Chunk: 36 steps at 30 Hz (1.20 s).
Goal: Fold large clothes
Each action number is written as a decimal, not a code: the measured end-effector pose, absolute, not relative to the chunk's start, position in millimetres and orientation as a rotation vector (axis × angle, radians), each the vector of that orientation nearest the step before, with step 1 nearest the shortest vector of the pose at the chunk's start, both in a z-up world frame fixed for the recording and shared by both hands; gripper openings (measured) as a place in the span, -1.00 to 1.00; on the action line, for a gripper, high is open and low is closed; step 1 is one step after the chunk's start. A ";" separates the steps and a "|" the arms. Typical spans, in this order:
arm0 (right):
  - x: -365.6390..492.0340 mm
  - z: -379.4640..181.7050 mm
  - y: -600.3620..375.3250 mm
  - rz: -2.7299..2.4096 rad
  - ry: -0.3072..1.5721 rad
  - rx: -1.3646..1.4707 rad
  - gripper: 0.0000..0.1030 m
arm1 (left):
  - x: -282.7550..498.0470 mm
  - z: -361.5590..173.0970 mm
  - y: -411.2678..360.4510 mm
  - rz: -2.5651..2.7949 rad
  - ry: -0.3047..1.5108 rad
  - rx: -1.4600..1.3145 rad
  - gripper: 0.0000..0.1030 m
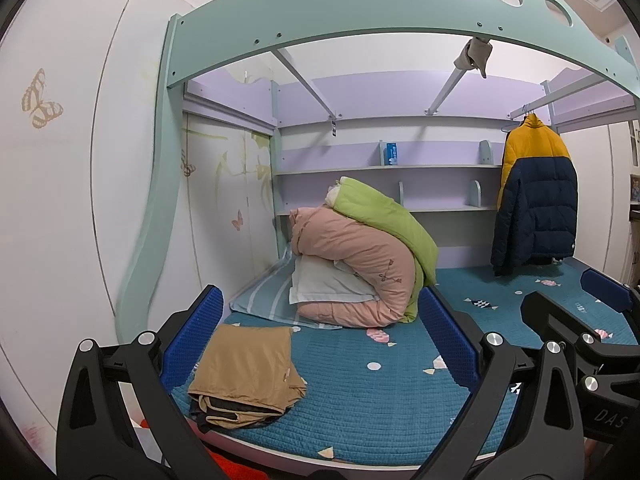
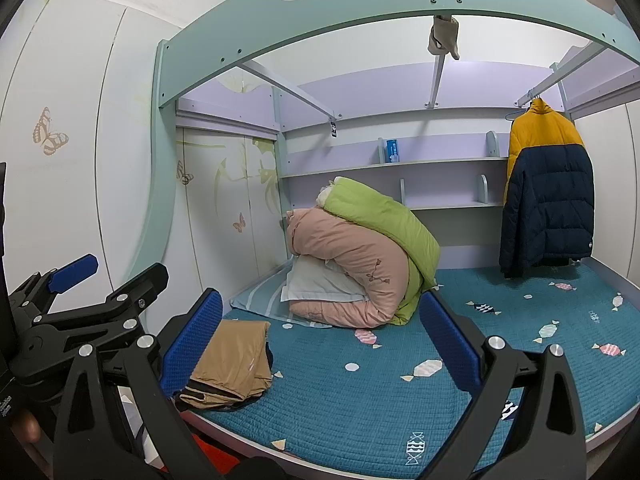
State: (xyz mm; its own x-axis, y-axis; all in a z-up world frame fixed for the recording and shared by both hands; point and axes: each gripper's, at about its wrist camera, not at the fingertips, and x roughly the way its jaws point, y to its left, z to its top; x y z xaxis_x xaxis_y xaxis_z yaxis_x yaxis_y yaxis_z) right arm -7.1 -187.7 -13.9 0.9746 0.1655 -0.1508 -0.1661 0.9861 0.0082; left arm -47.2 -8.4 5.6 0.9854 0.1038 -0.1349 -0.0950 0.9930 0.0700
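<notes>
Left gripper [image 1: 320, 332] has its blue pads spread wide w/ nothing between them; right gripper [image 2: 320, 336] is likewise wide apart and holding nothing. Both hang off the near edge of the bed, aimed across it.

Tan folded garment [image 1: 246, 376] lies on the teal bedspread [image 1: 360, 400] at the near left corner, just beside the left gripper's left finger [image 1: 192, 340]. It's stacked flat, w/ a dark layer peeking out under its front edge (can't tell if that's a lining or a separate piece). Right wrist view shows the same pile [image 2: 230, 368] next to that gripper's left finger.

Further back, near the middle of the bed, a rolled pink quilt [image 1: 360, 268] sits w/ a green quilt [image 1: 384, 220] draped over its top and a white pillow [image 1: 324, 284] tucked in at its left side. A striped blue sheet [image 1: 260, 300] sticks out under that heap.

At far right a yellow-and-navy puffer jacket [image 1: 536, 192] hangs from a rail, its hem reaching down to the bedspread. Lilac shelves [image 1: 380, 168] run along the back wall, one w/ a small blue box [image 1: 391, 153]. Mint-green loft frame [image 1: 360, 12] arches overhead, and white wardrobe doors [image 1: 60, 160] w/ butterfly decals are at left.
</notes>
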 end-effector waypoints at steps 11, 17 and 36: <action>-6.5 -16.5 -185.6 0.169 0.155 0.001 0.85 | -47.3 3.1 -8.7 0.101 0.142 0.058 0.91; -6.2 -16.9 -184.9 0.169 0.158 0.001 0.85 | -47.4 2.8 -8.2 0.101 0.144 0.058 0.91; -6.5 -17.3 -182.6 0.168 0.159 0.001 0.85 | -47.4 2.5 -7.1 0.102 0.146 0.057 0.91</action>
State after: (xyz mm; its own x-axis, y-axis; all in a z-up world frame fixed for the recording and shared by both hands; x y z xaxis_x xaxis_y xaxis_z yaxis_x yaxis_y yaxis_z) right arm -6.5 -182.6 -17.3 0.9733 0.1670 -0.1574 -0.1668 0.9859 0.0144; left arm -47.4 -7.1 2.5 0.9842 0.1052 -0.1422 -0.0969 0.9932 0.0638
